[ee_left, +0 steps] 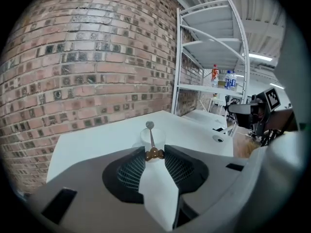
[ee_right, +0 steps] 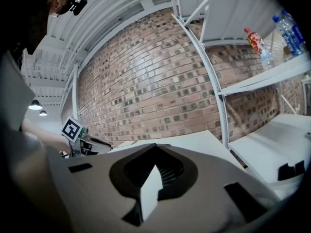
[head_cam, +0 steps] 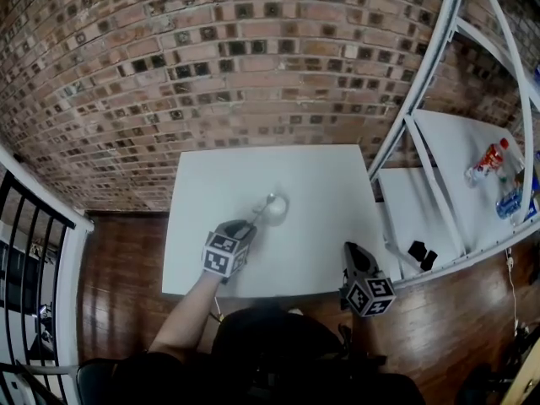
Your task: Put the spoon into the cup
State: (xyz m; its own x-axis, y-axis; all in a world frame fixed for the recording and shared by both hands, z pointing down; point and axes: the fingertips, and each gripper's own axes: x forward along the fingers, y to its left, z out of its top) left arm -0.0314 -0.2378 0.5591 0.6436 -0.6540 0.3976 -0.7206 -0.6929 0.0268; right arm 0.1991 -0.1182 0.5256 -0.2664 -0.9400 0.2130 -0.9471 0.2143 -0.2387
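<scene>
One spoon (ee_left: pixel 151 139), pinched by its handle end in the jaws of the left gripper (ee_left: pixel 155 153), reaches over the cup (ee_left: pixel 144 136) mid-way across the bench (head_cam: pixel 202 226). So thin a hold may pivot and knock the cup. The right gripper (ee_right: pixel 156 171) has its jaws closed on nothing.

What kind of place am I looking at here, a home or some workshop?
Likely an indoor workroom or lab rather than a home: a bare brick wall, a plain white table, and white metal shelving holding bottles.

**A:** Spoon?
**B:** Slim metal spoon (ee_left: pixel 151 139). Its brown beaded handle end is pinched in the left gripper (ee_left: pixel 154 153), and its bowl is over the cup.
**A:** Cup?
**B:** Translucent white cup (head_cam: pixel 278 210), upright, mid-table (head_cam: pixel 202 226). Can't tell if they touch.
</scene>
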